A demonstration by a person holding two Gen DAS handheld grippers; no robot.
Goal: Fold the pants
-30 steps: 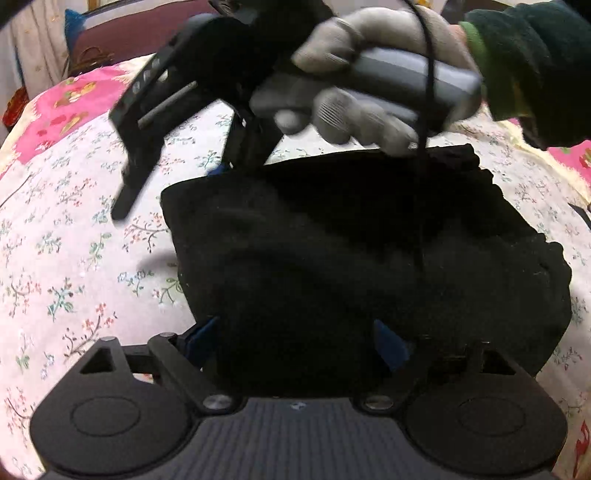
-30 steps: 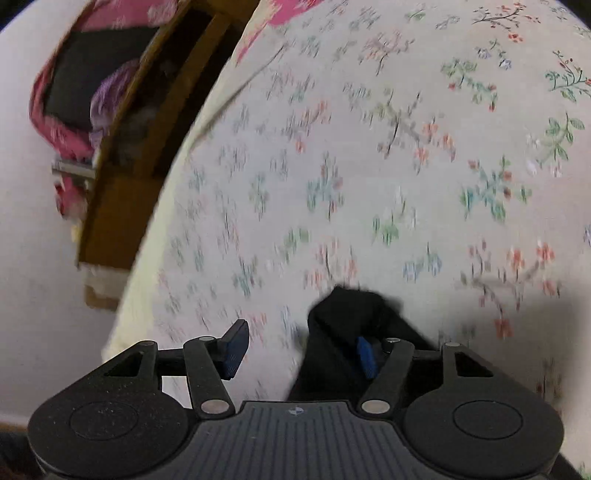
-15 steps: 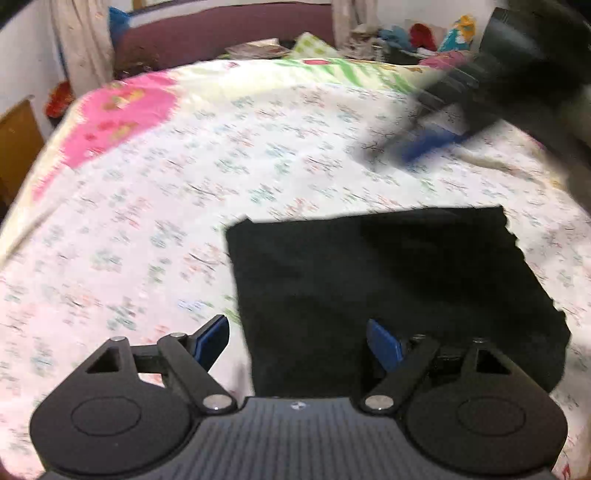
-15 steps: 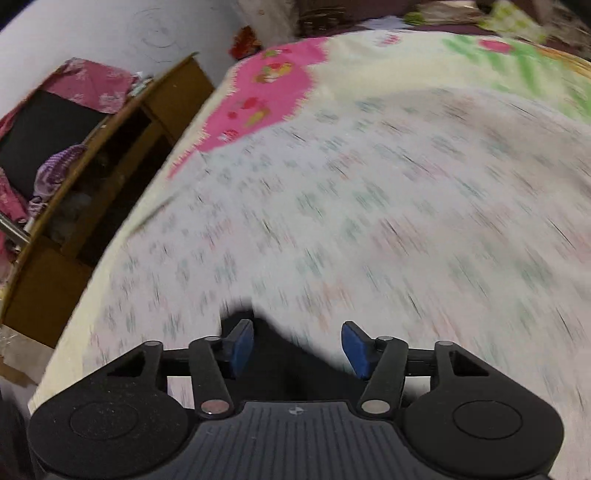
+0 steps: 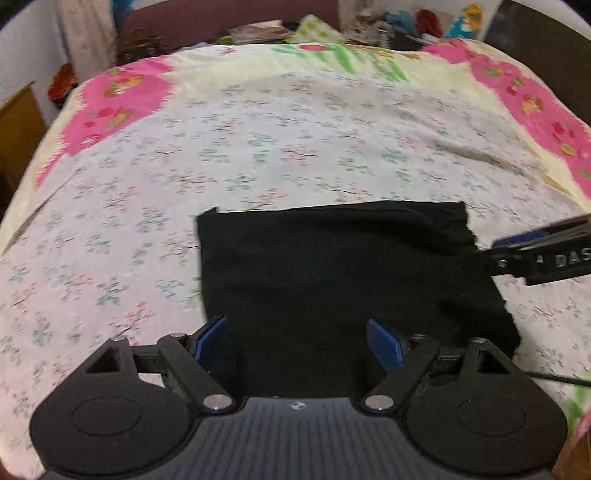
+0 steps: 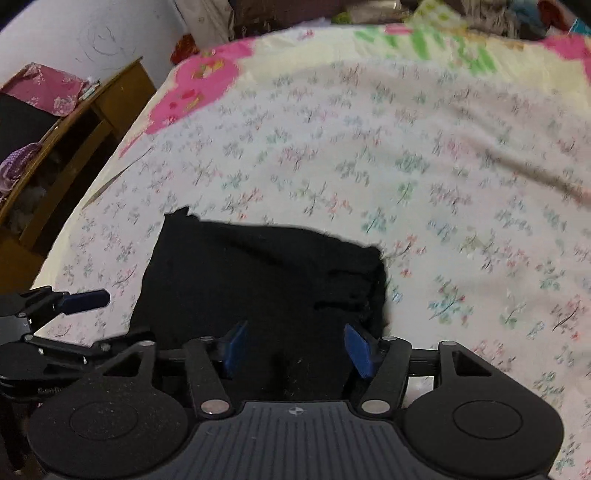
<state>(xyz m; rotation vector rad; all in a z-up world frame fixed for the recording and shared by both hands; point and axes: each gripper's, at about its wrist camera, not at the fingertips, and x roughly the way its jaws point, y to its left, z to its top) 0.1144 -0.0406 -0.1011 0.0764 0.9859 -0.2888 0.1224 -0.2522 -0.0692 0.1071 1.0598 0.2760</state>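
The black pants [image 5: 343,273] lie folded into a flat rectangle on the flowered bed sheet [image 5: 258,147]. My left gripper [image 5: 297,343] is open and empty, hovering over the near edge of the fold. My right gripper [image 6: 293,347] is also open and empty, above the near edge of the pants [image 6: 258,280]. The right gripper's finger [image 5: 535,247] shows at the right edge of the left wrist view. The left gripper [image 6: 55,310] shows at the left of the right wrist view.
A wooden cabinet [image 6: 74,147] stands beside the bed on the left. Piled clothes and cushions [image 5: 369,26] lie at the head of the bed. Pink flower borders [image 5: 110,107] run along both sides of the sheet.
My right gripper let go of the pants' far corner and drew back to the near right side. My left gripper opened off the fold. The pants now lie flat and squared.
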